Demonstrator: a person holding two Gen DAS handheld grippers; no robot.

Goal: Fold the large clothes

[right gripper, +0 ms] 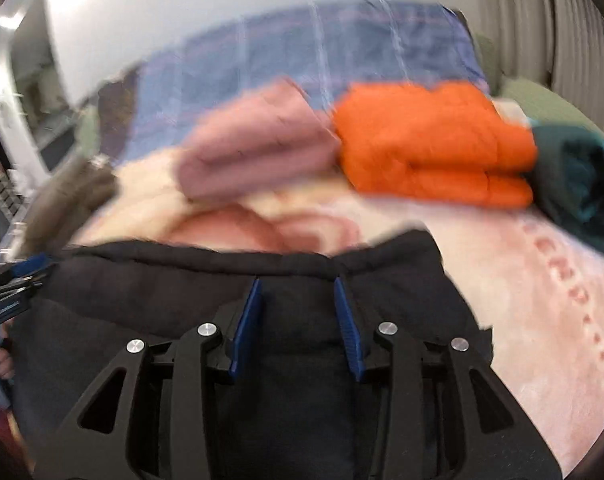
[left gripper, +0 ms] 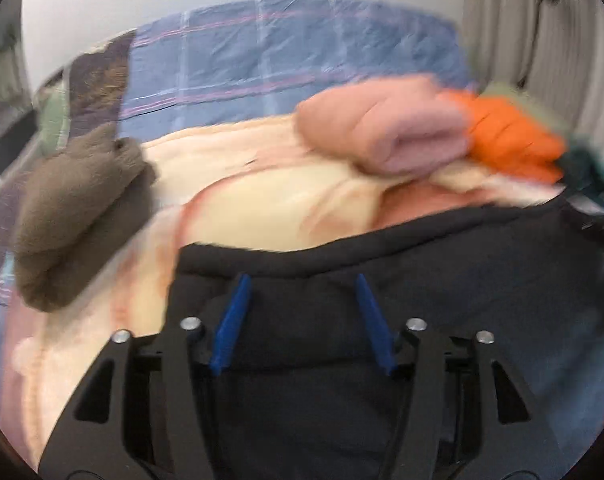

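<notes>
A black padded jacket (left gripper: 441, 280) lies on a cream and pink blanket (left gripper: 262, 200), its far edge folded into a thick roll. My left gripper (left gripper: 300, 278) hovers over the jacket near that edge. It is open, its blue fingers spread wide and pressing on nothing. In the right wrist view the same jacket (right gripper: 142, 292) fills the foreground. My right gripper (right gripper: 297, 282) stands narrower, and a thick fold of black cloth fills the gap between its pads. The left gripper's blue finger (right gripper: 34, 264) shows at the left edge. Both views are blurred.
Folded clothes lie beyond the jacket: a pink one (right gripper: 254, 152), an orange one (right gripper: 429, 140), a teal one (right gripper: 577, 180) at the right and a grey-brown one (left gripper: 74, 208) at the left. A blue plaid sheet (left gripper: 282, 52) covers the far bed. A curtain (left gripper: 521, 20) hangs at the right.
</notes>
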